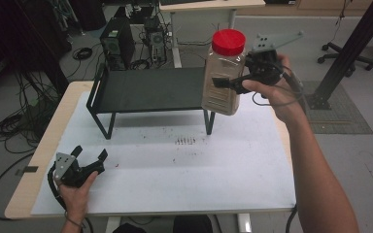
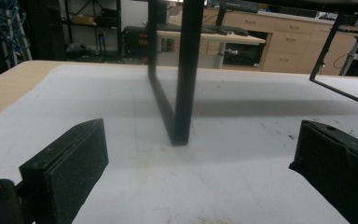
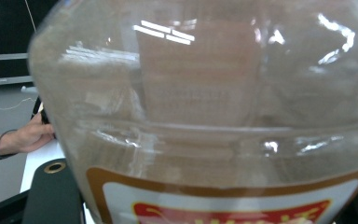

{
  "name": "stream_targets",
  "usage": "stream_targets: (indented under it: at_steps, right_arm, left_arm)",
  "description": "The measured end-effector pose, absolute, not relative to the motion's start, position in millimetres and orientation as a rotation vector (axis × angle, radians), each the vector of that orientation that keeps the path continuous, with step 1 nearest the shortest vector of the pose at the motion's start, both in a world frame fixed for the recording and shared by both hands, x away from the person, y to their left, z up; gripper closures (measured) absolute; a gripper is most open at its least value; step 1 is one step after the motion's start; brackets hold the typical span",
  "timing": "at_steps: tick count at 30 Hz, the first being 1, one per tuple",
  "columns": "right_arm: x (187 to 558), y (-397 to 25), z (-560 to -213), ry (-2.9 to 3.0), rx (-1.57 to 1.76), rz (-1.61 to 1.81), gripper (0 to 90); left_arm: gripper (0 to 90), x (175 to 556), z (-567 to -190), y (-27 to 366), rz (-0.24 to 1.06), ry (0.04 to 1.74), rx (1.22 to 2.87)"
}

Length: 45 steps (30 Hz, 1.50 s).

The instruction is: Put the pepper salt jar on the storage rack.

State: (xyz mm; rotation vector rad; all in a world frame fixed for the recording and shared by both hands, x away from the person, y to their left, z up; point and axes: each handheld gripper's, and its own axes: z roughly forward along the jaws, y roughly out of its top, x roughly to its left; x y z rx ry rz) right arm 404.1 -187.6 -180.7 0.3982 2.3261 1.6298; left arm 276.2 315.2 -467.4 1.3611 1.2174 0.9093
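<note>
1. The right gripper is raised in the air above the far right part of the table, its black jaws clamped on the middle of a large clear plastic jar.
2. The jar is tall with rounded corners and ribbed sides, filled with a fine brown powder, and capped by a round, bright red screw lid. It hangs upright, clear of every surface, just in front of the right end of a shelf.
3. In the right gripper view the jar sits very close: a glossy, see-through wall with white light reflections, brown contents behind it, and the top edge of a label with a brown border, white field and red panel.
4. The shelf is a low black metal rack with a flat matte top and thin bent legs, standing at the back of the table.
5. The table has a smooth white mat over a pale wood top, marked with small dark specks.
6. The left gripper rests on the mat at the near left corner, held in the person's left hand. Its jaws stand wide apart, with nothing between them.
7. In the left gripper view its two finger pads are blocky, with a rough black foam-like face; a black shelf leg stands ahead on the mat.
</note>
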Motion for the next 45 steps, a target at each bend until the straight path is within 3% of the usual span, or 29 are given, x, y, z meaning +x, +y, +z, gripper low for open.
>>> stream_targets:
  at_steps: [27,45]
  right_arm:
    - [440.5,-117.3,-165.4,2.338,0.348,1.656,25.5]
    - [466.9,-74.9,-181.1,2.373,0.326,1.681,25.5]
  left_arm:
    - [3.1,276.7,-467.7,315.3,0.910,1.217,1.371]
    - [3.1,277.0,-467.9,315.5,0.907,1.223,1.366]
